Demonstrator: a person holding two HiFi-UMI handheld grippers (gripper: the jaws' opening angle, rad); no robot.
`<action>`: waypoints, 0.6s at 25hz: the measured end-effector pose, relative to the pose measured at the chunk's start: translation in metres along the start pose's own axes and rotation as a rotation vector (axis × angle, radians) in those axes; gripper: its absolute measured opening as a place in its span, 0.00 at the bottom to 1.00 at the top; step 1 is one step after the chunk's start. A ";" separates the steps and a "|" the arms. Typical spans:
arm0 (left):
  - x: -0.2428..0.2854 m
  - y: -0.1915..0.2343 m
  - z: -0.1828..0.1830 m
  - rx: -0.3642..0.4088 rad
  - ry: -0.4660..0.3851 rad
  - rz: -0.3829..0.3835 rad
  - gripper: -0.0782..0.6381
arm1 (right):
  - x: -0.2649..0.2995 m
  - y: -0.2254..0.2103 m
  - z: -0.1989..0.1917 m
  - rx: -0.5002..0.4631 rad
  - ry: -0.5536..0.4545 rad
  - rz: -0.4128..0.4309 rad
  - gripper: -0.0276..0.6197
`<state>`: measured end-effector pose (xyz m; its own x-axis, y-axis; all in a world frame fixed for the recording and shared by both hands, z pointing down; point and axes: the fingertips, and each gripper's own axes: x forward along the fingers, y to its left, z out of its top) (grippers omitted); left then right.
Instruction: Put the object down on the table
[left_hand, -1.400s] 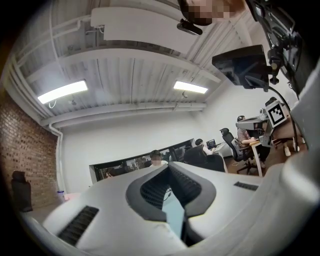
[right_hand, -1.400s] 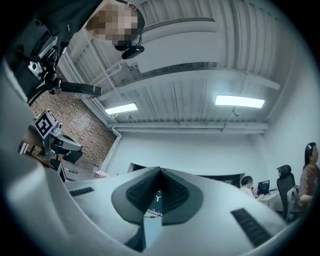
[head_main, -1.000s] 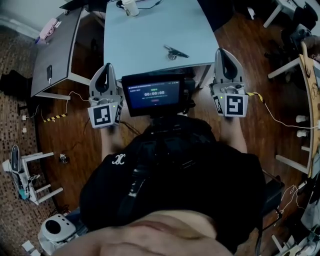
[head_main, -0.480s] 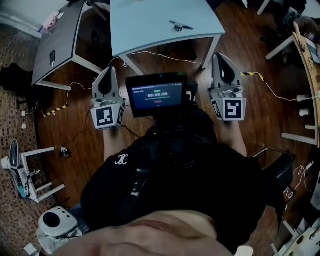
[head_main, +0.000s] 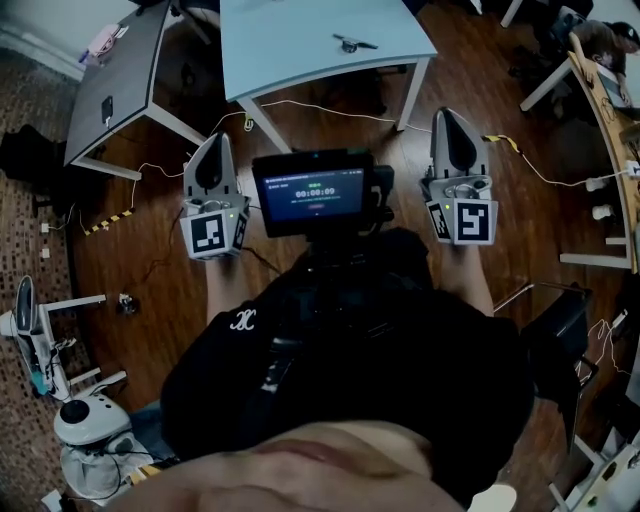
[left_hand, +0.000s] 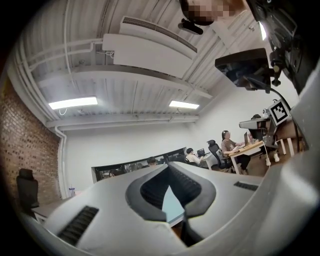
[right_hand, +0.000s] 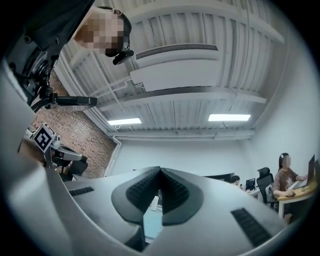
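Far left: grey desk (head_main: 118, 90), well apart from the work and holding nothing of the task. Next along, left gripper (head_main: 215, 141) upright beside the chest, tips aimed toward the tables, jaws pressed together with nothing between them. In the left gripper view, only a sliver of pale blue behind the pads (left_hand: 186, 186). Probably parked like this for want of anything to carry. Centre: chest-mounted screen (head_main: 313, 190) between the two grippers, tilted up, presumably for reading at a glance downward. Beyond it, light blue table (head_main: 290, 60), and on its top the small dark object (head_main: 352, 43), lying free and well apart from both grippers. Judged as already set down, with the placing step apparently complete. Right: right gripper (head_main: 449, 116) at matching height, upright, likewise closed on nothing, tips meeting over bare background in the right gripper view. Both tools close to the body and standing back from the table: more a rest pose than a reach, leaving the object undisturbed where it lies.
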<state>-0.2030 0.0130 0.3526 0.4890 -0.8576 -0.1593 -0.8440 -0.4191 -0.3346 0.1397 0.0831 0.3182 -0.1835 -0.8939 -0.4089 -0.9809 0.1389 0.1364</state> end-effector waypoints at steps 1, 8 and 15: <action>-0.002 -0.004 0.002 -0.002 0.001 -0.002 0.13 | -0.004 -0.003 0.003 0.003 -0.003 -0.004 0.01; -0.002 -0.033 0.016 -0.014 0.016 -0.006 0.13 | -0.026 -0.017 0.018 0.008 0.000 0.016 0.01; 0.005 -0.069 0.024 0.005 0.038 -0.047 0.13 | -0.043 -0.038 0.010 0.019 0.058 0.042 0.01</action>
<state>-0.1365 0.0448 0.3523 0.5191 -0.8479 -0.1076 -0.8192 -0.4576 -0.3456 0.1840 0.1205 0.3213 -0.2206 -0.9103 -0.3502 -0.9736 0.1842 0.1345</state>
